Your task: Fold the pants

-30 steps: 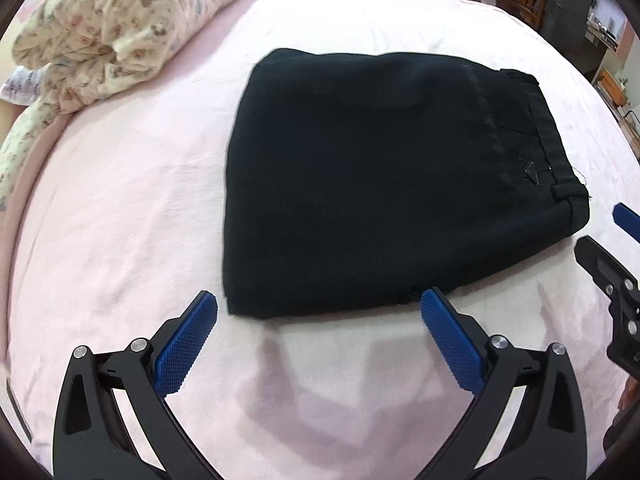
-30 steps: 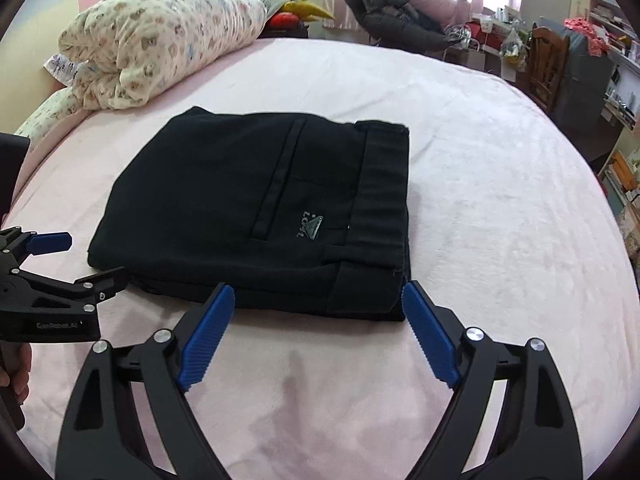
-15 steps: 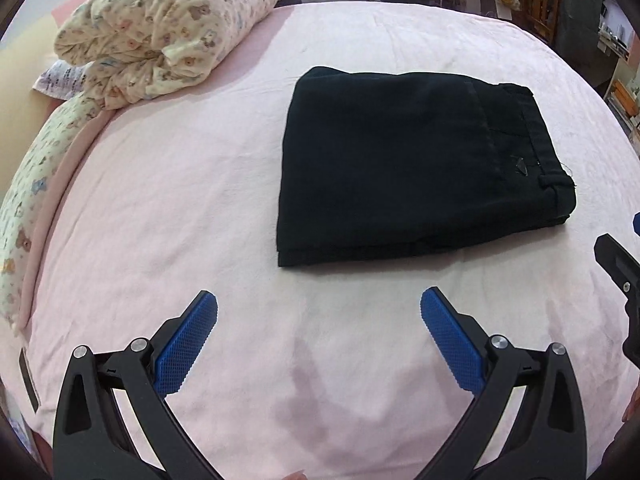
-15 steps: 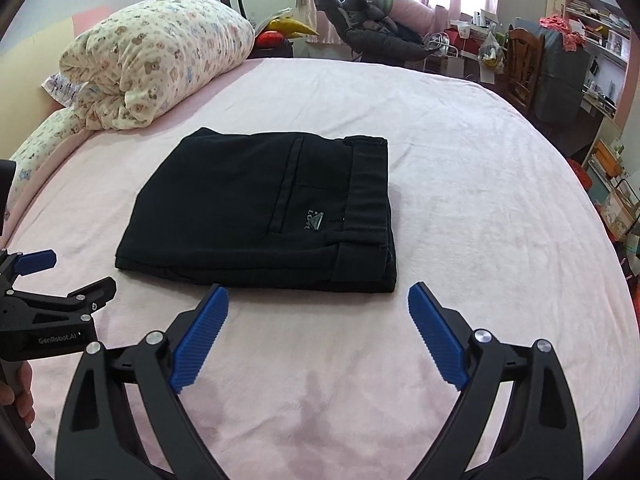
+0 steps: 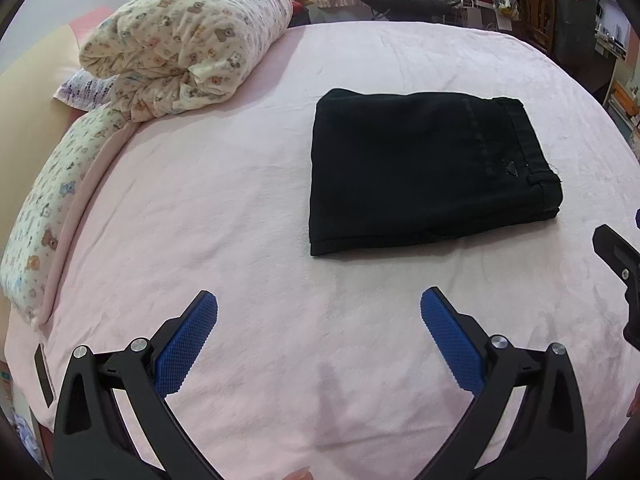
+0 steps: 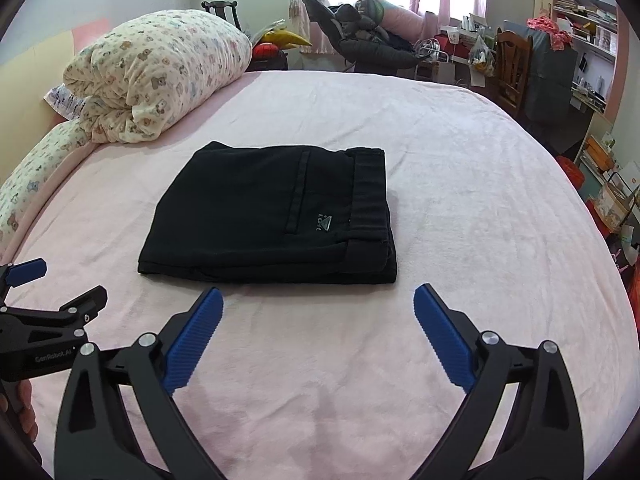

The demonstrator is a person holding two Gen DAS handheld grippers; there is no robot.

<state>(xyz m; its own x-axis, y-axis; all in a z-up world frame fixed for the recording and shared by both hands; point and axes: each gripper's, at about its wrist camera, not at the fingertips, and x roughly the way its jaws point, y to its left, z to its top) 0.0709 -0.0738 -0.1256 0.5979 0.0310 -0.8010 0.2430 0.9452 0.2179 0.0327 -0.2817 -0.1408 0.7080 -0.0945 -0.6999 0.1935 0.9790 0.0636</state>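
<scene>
The black pants (image 5: 424,168) lie folded into a flat rectangle on the pink bed (image 5: 240,208), waistband to the right. They also show in the right wrist view (image 6: 272,212), with a small logo near the pocket. My left gripper (image 5: 319,308) is open and empty, held back from the pants' near edge. My right gripper (image 6: 318,300) is open and empty, just short of the pants' near edge. The left gripper also shows at the left edge of the right wrist view (image 6: 52,280).
A rolled bear-print quilt (image 5: 184,40) and a matching pillow (image 5: 48,216) lie along the bed's left side. Beyond the bed's far end are a dark recliner (image 6: 360,40), a wooden chair (image 6: 514,64) and cluttered shelves (image 6: 588,48).
Both grippers have pulled back from the folded pants, which now look smaller and farther away. The pants have not moved. Both grippers stayed open.
</scene>
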